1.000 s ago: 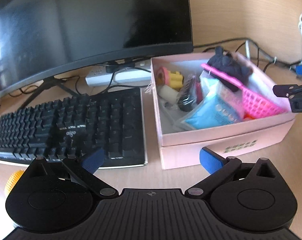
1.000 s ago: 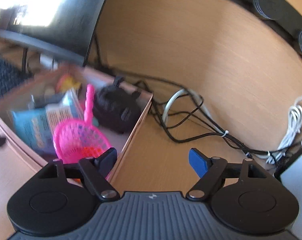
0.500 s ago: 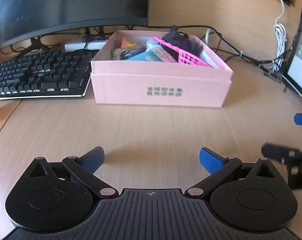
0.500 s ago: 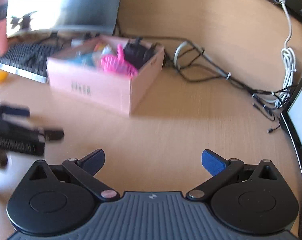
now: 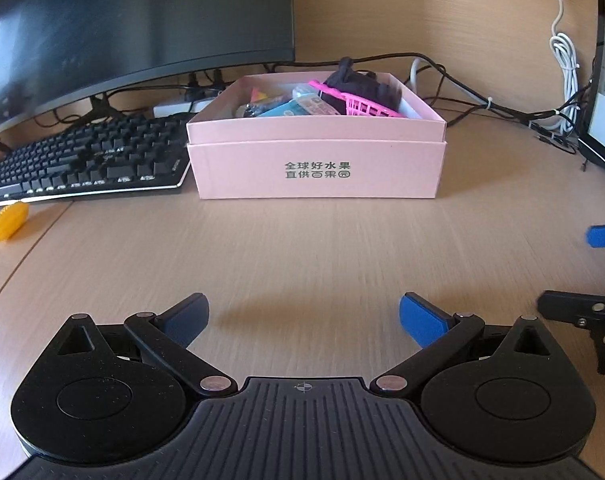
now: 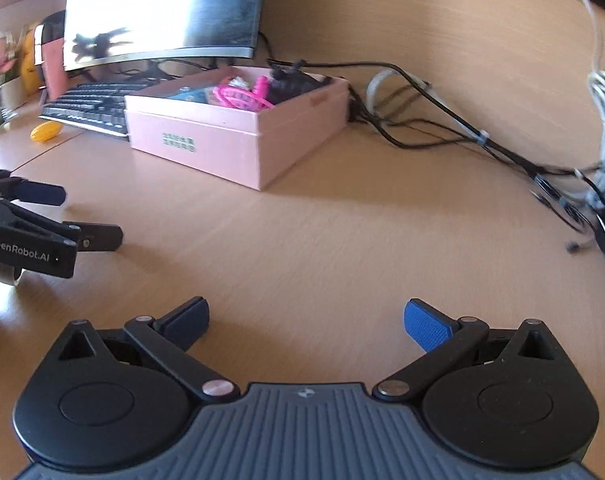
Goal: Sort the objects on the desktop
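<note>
My right gripper (image 6: 306, 320) spread wide over bare desk (image 6: 342, 240), pink box (image 6: 238, 136) of odds and ends ahead, my left gripper (image 6: 58, 216) at left, keyboard (image 6: 90, 108) beyond

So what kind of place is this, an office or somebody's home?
Probably an office or home computer desk; which one I can't tell. A curved monitor stands behind a black keyboard, with cables trailing along the wooden desk.

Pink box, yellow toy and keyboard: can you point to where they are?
pink box (image 5: 318, 170): left wrist view, front wall by the printed characters.
yellow toy (image 5: 7, 227): left wrist view, middle of its bumpy body.
keyboard (image 5: 86, 162): left wrist view, on the black keys.
</note>
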Demonstrator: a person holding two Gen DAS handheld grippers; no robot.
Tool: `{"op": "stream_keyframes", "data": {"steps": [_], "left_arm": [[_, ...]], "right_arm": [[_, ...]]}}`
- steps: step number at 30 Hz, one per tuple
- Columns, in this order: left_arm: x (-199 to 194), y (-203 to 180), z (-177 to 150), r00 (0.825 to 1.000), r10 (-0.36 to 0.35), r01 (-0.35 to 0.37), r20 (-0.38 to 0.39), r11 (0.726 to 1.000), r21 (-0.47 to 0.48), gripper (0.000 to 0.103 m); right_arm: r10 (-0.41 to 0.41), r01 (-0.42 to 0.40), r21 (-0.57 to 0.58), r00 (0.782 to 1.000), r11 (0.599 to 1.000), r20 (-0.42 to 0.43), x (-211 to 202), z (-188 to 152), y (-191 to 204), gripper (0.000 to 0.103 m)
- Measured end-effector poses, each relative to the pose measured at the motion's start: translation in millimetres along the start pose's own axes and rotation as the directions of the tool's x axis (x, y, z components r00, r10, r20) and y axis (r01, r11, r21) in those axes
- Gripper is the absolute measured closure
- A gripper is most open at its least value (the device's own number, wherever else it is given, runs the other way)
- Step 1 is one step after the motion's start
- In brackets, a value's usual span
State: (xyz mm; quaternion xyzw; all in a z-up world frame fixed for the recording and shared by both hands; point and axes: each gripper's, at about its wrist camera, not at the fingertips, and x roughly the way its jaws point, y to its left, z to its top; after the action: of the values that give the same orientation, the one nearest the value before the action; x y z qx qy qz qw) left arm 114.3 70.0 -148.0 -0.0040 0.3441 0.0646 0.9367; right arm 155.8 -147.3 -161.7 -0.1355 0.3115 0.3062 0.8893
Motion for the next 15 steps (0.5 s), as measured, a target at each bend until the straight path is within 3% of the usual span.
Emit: {"op": "stream_keyframes", "data": {"steps": [2,15], "left_arm": [[1.0,2.4,0.0,1.0,-0.009,0.009,-0.004,1.0,-0.015,0.0],[3.7,1.9,1.6,1.0,-0.006,0.006,0.0,1.0,-0.02,0.0]], "right_arm": [[0.096,-0.096,0.01,0.995,0.995,0.001,6.5,1.9,-7.2,0.0],[0.1,-0.1,-0.004,0.995,0.995,-0.004,12.8,7.6,-10.4,0.0]]}}
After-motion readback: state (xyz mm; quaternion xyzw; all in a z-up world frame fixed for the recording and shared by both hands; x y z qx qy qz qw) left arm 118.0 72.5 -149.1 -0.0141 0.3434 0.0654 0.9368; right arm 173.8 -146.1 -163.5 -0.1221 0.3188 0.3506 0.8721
